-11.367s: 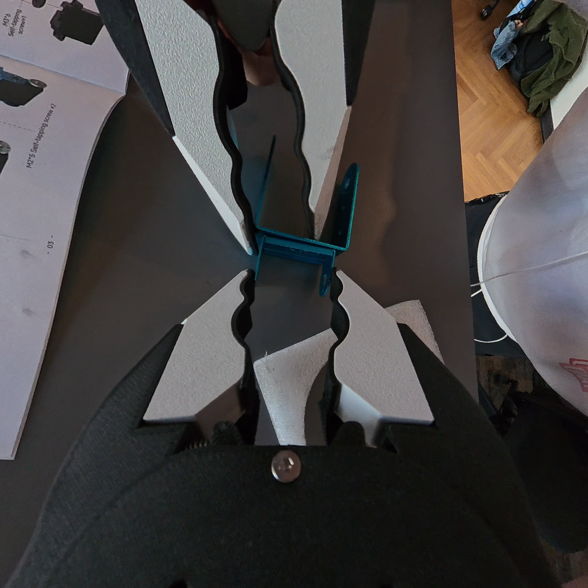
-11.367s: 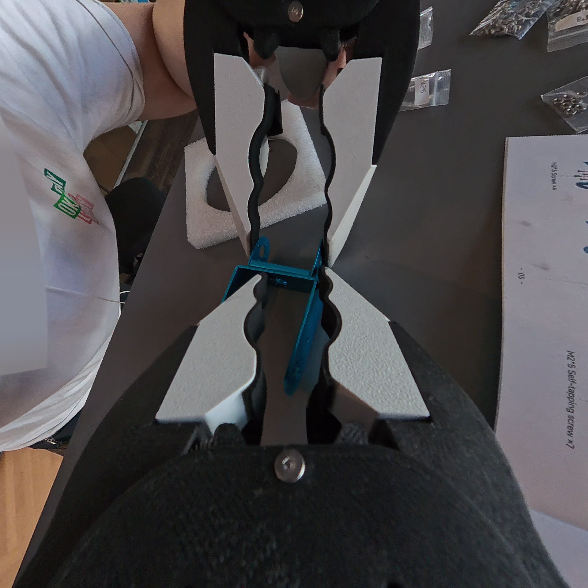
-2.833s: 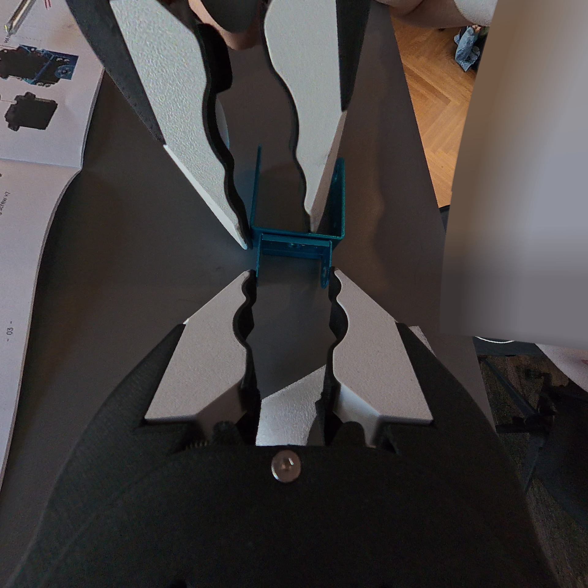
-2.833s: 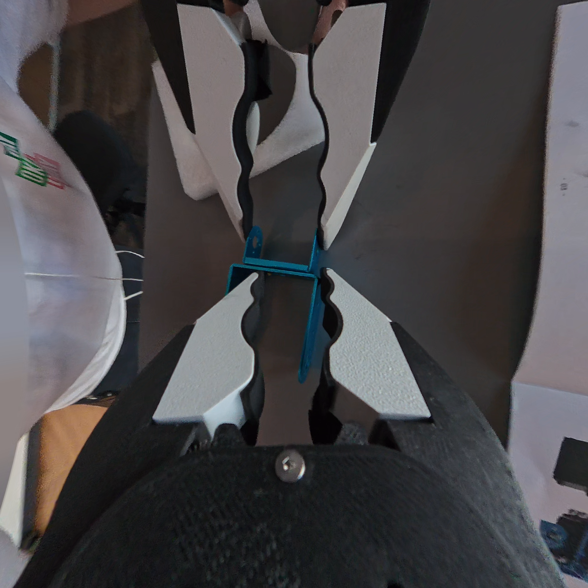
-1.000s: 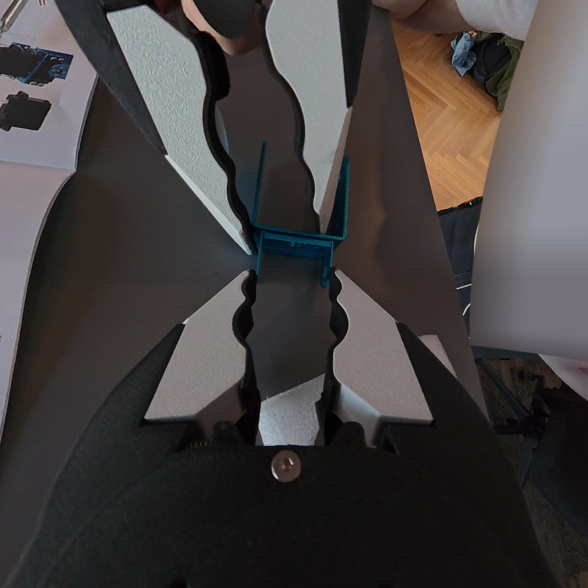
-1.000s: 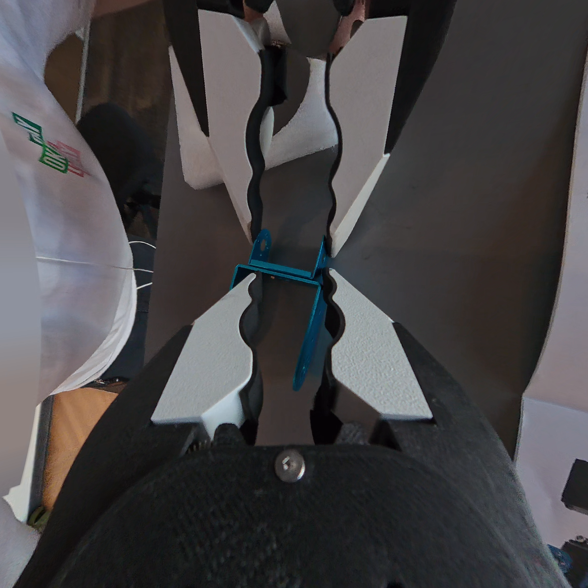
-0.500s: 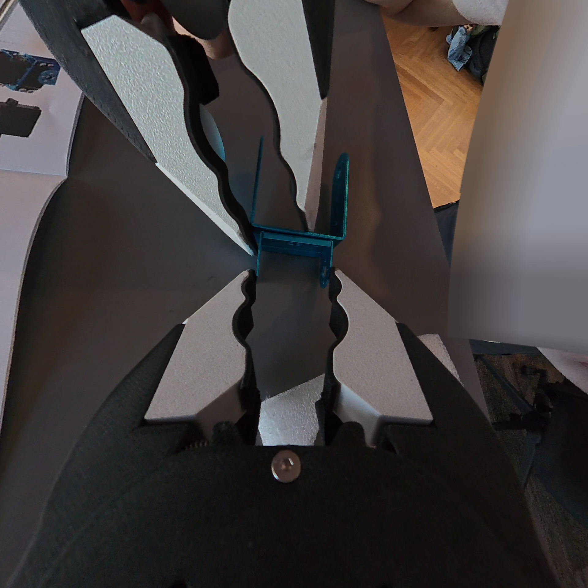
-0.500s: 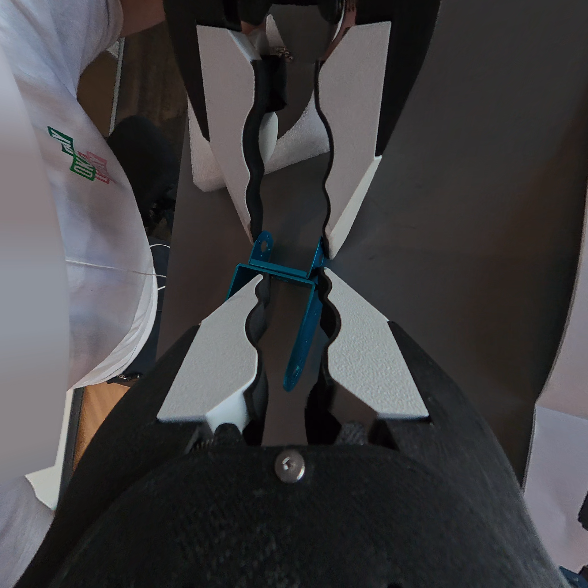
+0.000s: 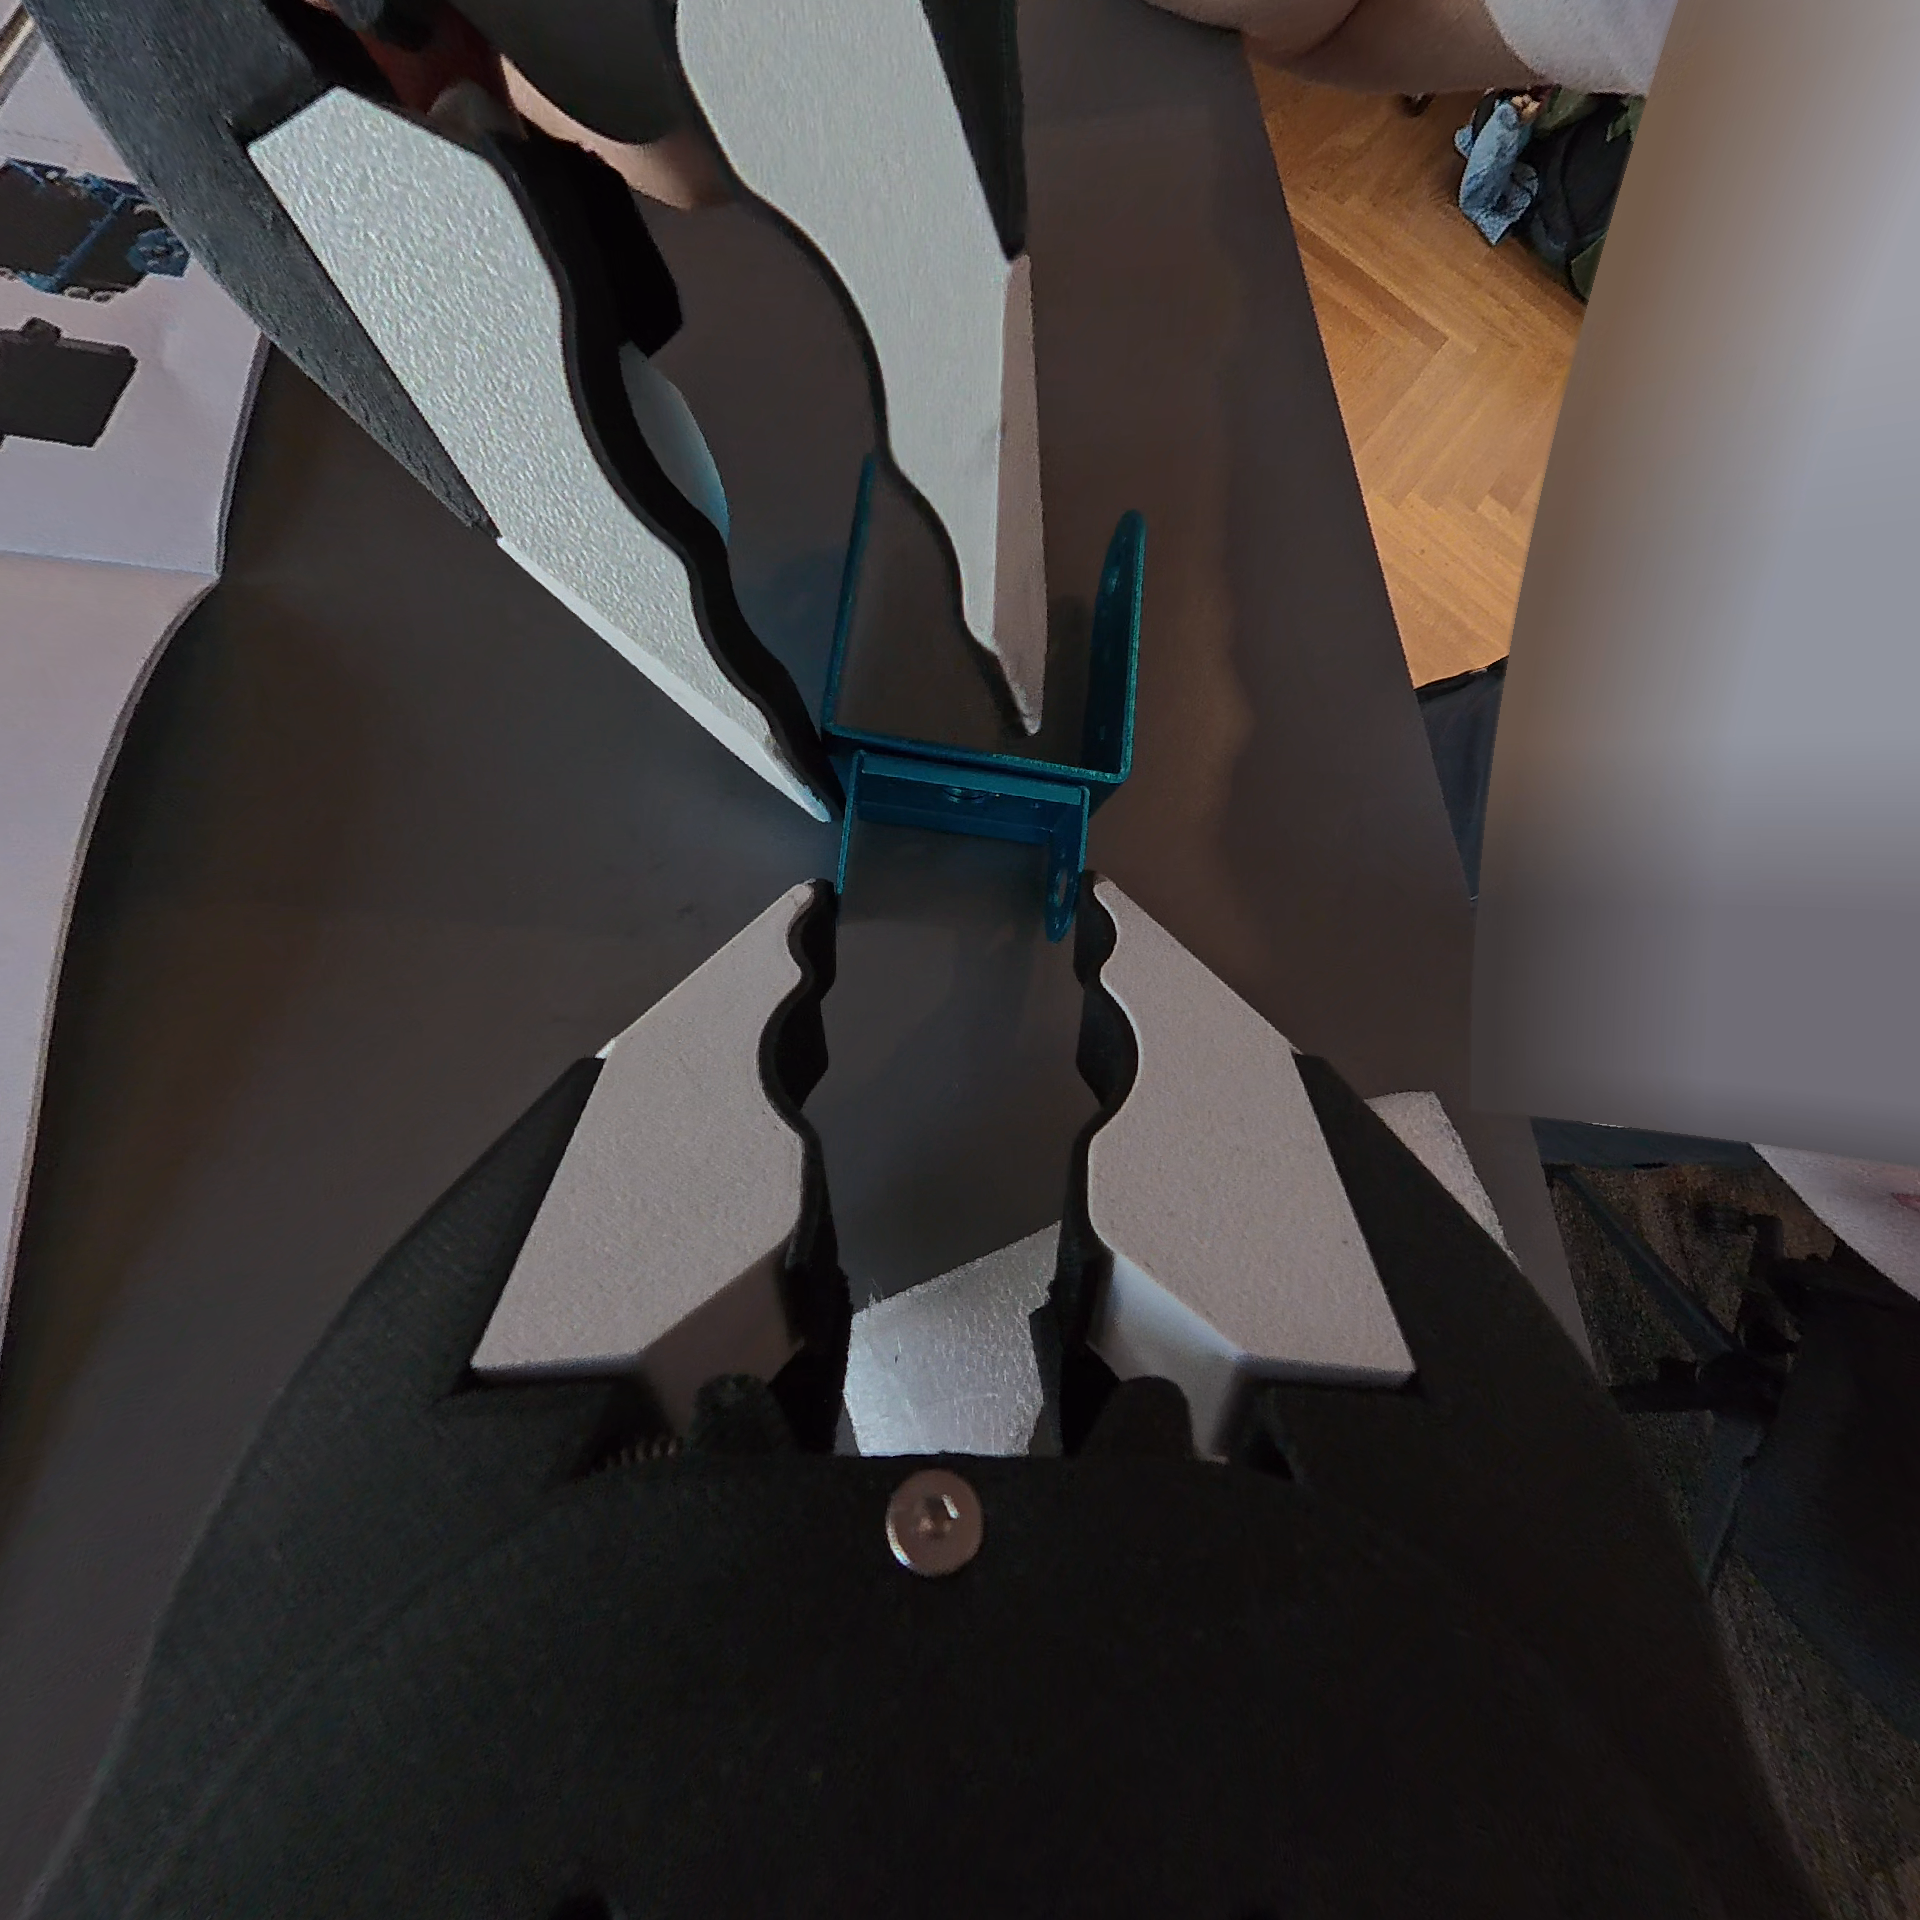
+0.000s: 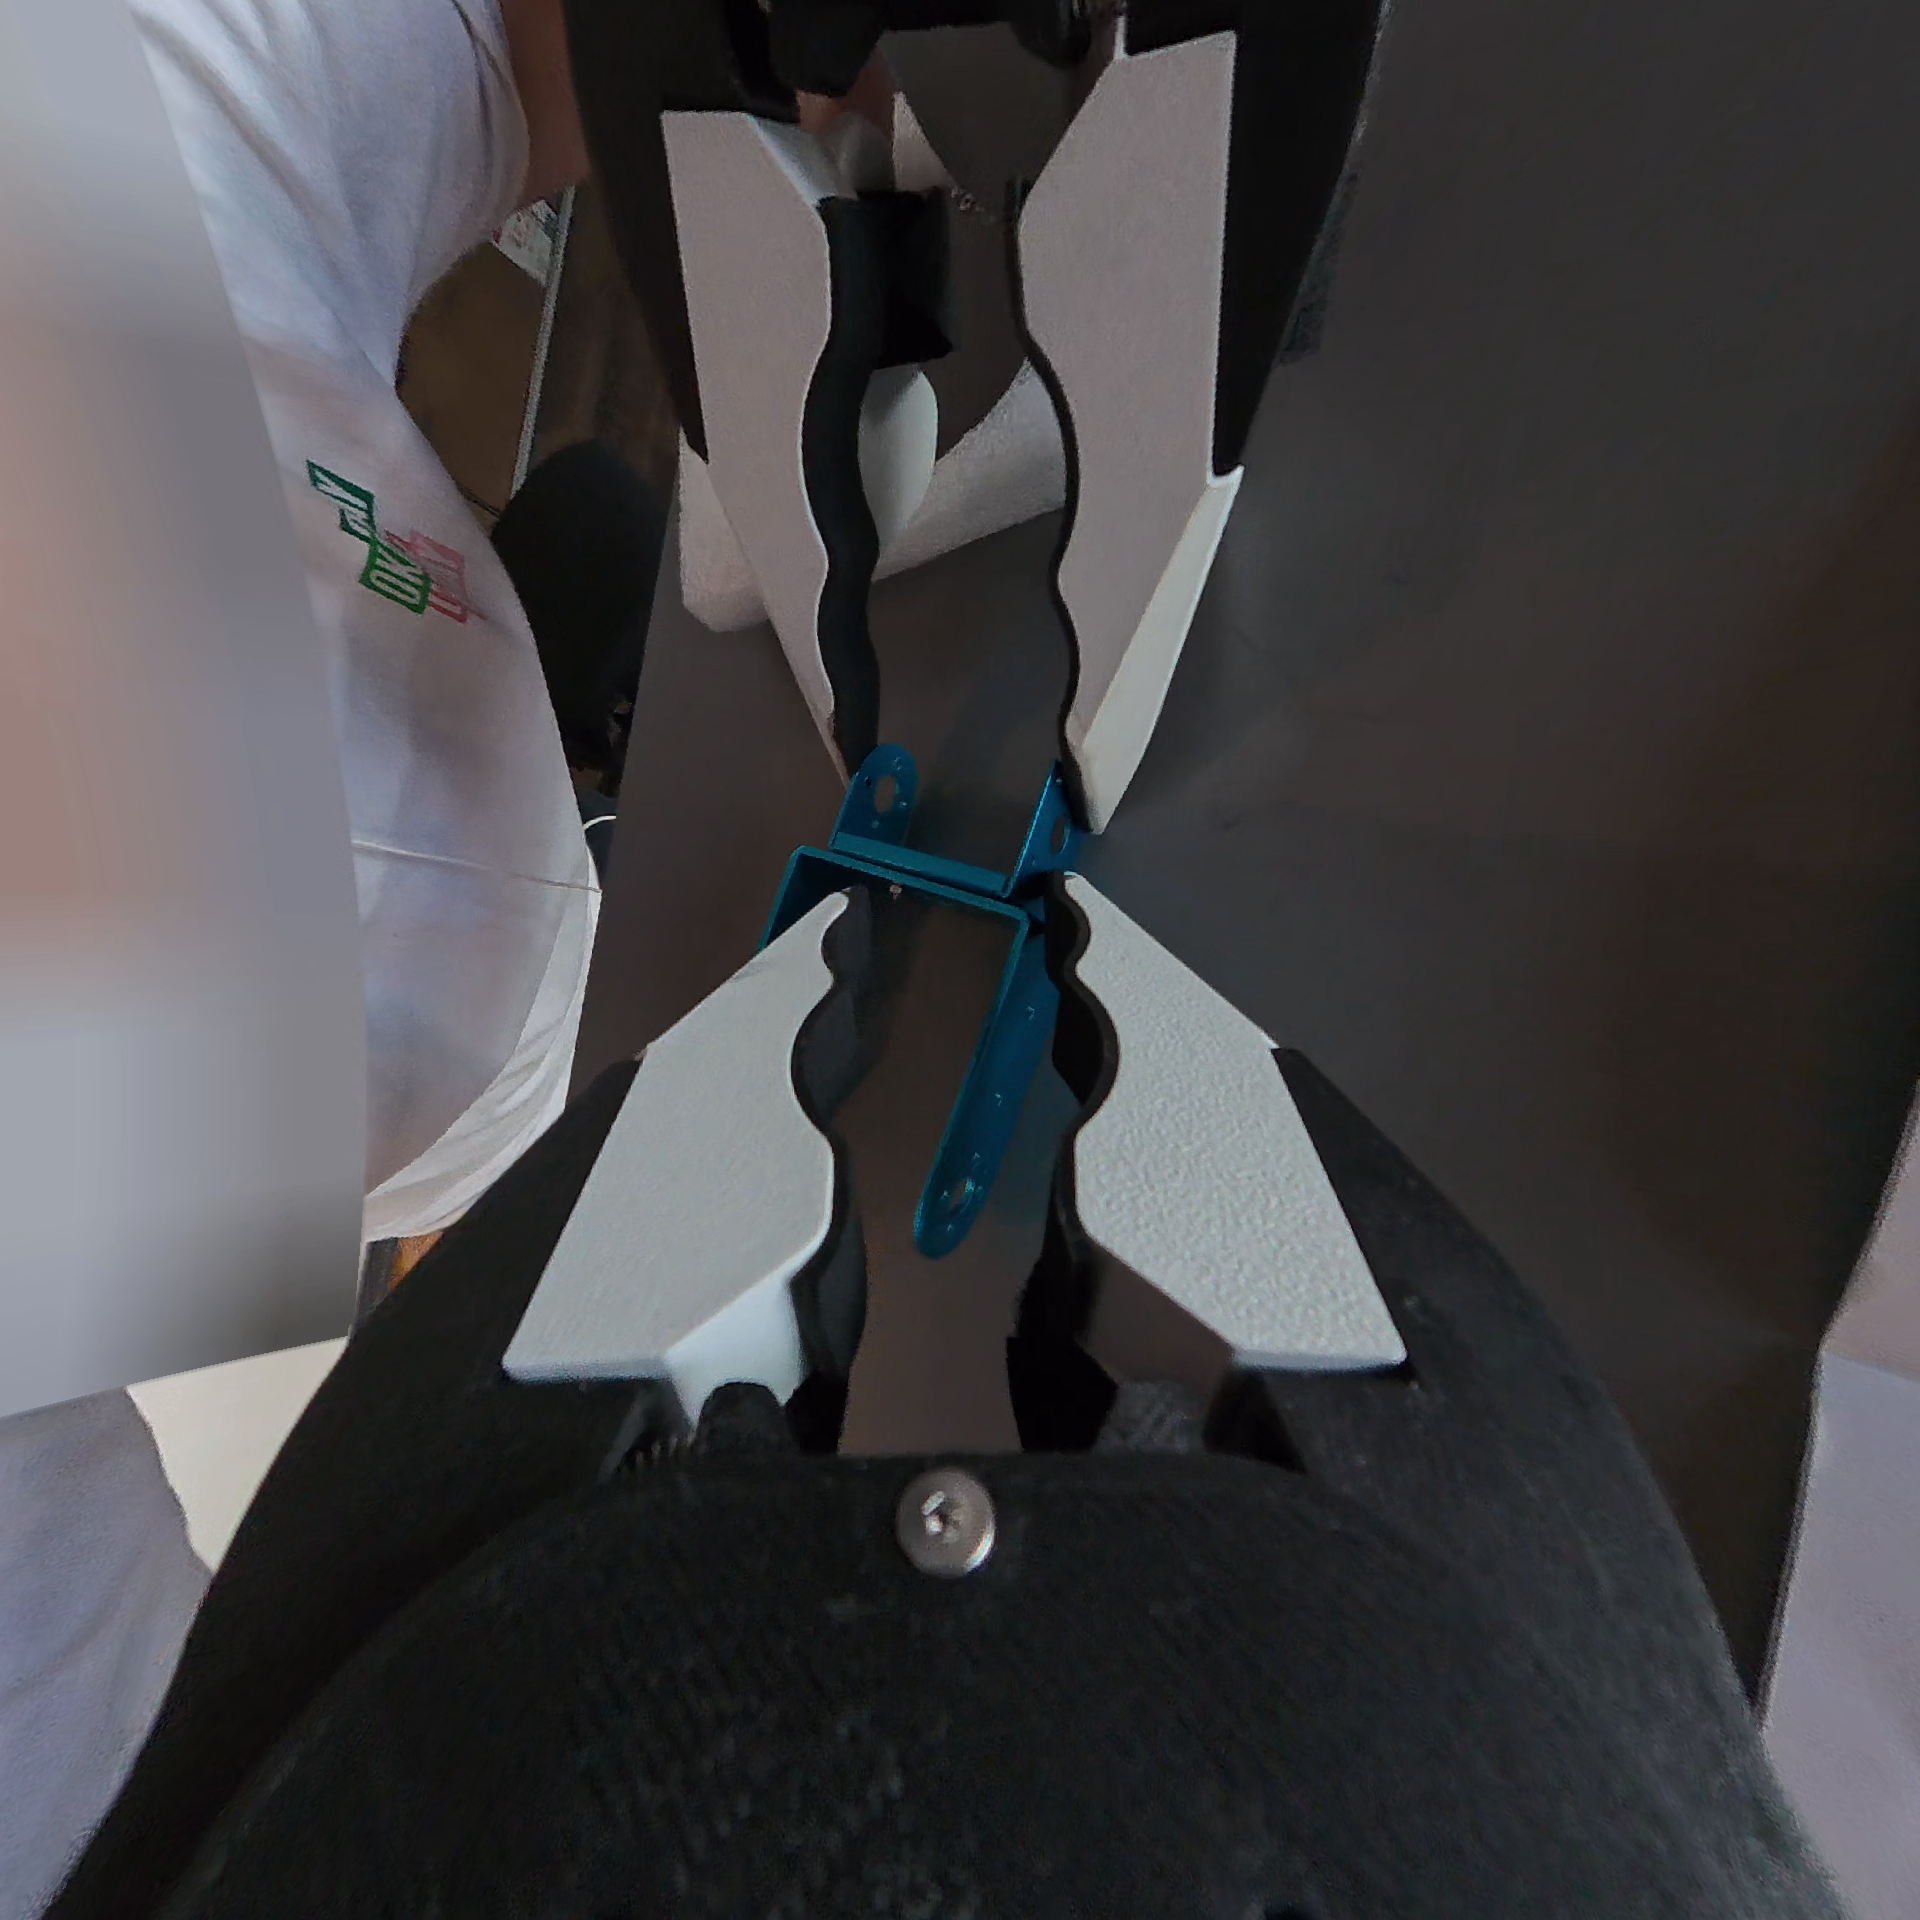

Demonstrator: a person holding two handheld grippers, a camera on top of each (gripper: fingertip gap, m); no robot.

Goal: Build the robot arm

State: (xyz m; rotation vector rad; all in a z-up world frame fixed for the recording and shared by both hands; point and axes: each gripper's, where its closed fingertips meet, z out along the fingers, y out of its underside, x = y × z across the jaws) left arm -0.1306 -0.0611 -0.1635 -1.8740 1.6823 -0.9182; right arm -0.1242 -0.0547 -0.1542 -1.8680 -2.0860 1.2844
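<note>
Two blue metal U-brackets sit joined back to back, held above the dark table. My left gripper is shut across the two short legs of the small bracket. It faces my right gripper tip to tip. In the right wrist view, my right gripper is closed in on the larger bracket. One long leg runs between its fingers, and its left finger sits inside the U. The left gripper shows beyond it, on the small bracket's legs.
A white foam piece lies on the table under my left gripper. An open instruction booklet lies at the left. The table edge and a wooden floor are at the right. A person in a white shirt stands close by. The grippers are tip to tip, or close to it.
Both grippers have kept hold of the joined brackets and shifted together over the table. In the left wrist view the right gripper has tilted leftward, and the larger bracket's outer leg has turned more into view.
</note>
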